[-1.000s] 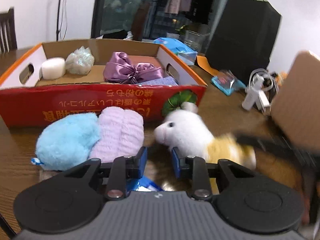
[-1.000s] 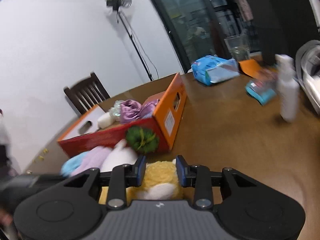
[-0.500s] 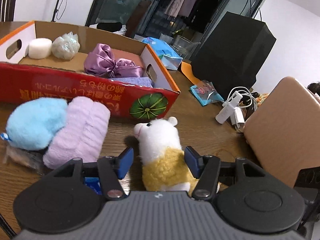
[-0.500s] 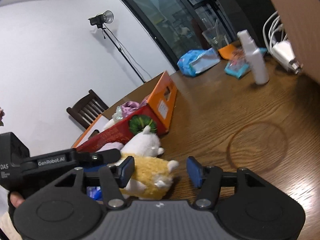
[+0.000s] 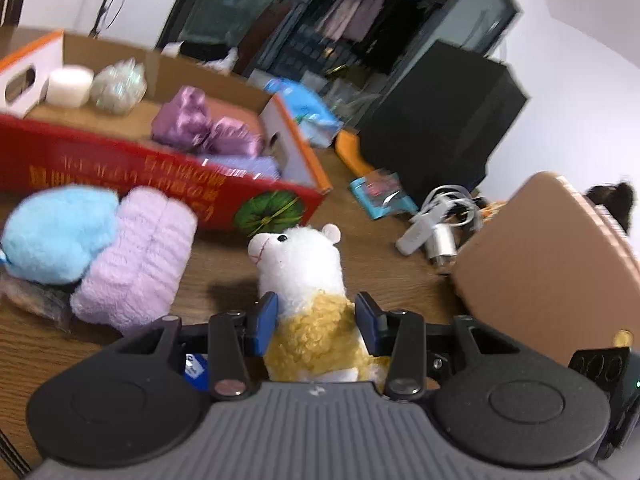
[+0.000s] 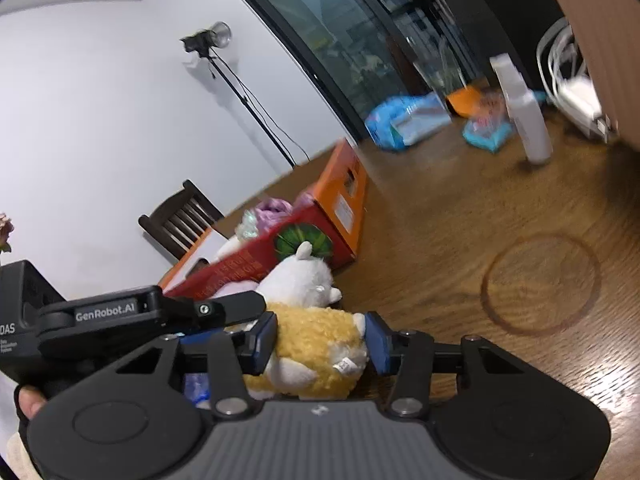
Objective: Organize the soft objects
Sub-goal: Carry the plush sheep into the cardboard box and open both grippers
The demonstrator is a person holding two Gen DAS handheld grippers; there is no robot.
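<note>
Box (image 5: 160, 184) contents visible L view only; R shows lamp (image 6: 208, 40).

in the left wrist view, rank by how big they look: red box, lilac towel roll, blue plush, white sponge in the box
1. red box
2. lilac towel roll and blue plush: look alike, unranked
3. white sponge, though farthest from the camera

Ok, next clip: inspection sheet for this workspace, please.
Surface: wooden table, ring mark.
Job's things: alpaca plush on table; blue plush, lilac towel before red box.
Clutter: spray bottle, blue packets.
Claws: left claw and right claw each straddle the plush, jaws just closing; contact unclear.
Cables: white charger cables.
Surroundings: chair, studio lamp.
</note>
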